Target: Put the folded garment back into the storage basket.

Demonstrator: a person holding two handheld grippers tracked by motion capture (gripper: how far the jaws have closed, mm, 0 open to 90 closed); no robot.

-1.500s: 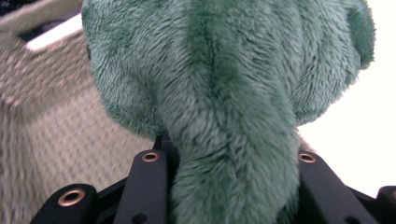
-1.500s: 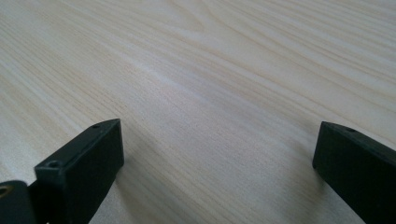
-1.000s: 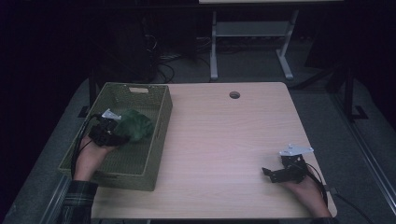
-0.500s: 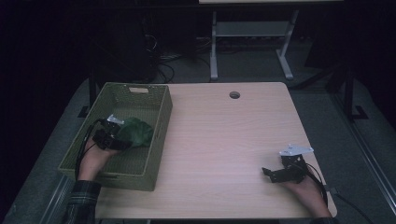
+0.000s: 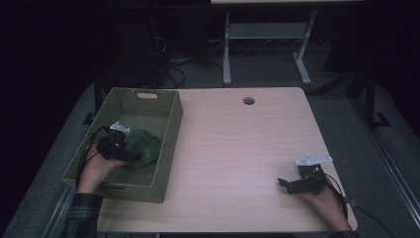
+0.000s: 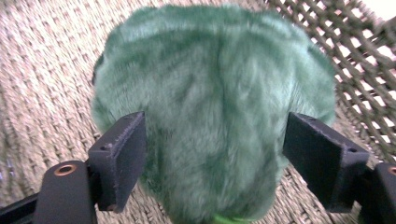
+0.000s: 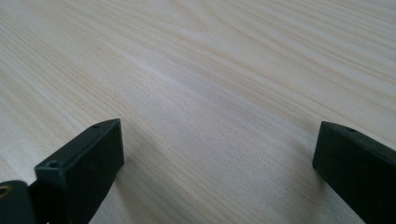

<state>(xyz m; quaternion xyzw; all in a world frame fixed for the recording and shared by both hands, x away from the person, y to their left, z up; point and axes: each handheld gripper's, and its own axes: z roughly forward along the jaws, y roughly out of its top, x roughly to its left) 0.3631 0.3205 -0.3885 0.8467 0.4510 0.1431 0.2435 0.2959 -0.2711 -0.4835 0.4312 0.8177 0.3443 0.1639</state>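
A green plush toy (image 6: 212,112) lies on the floor of the woven basket (image 5: 148,99), toward its 4 o'clock side near the right wall. The left gripper (image 5: 130,151) sits at the toy's 9 o'clock; its jaws have just been opening and now stand wide, the toy between them and hardly pressed. The right gripper (image 5: 285,184) rests on the table (image 5: 237,144) at 4 o'clock, well apart, jaws wide with bare wood between.

The plush toy (image 6: 215,112) was deep green, faintly streaked — the woven basket (image 5: 171,130) olive, the table (image 5: 247,158) pale wood-grained, the jaws black.
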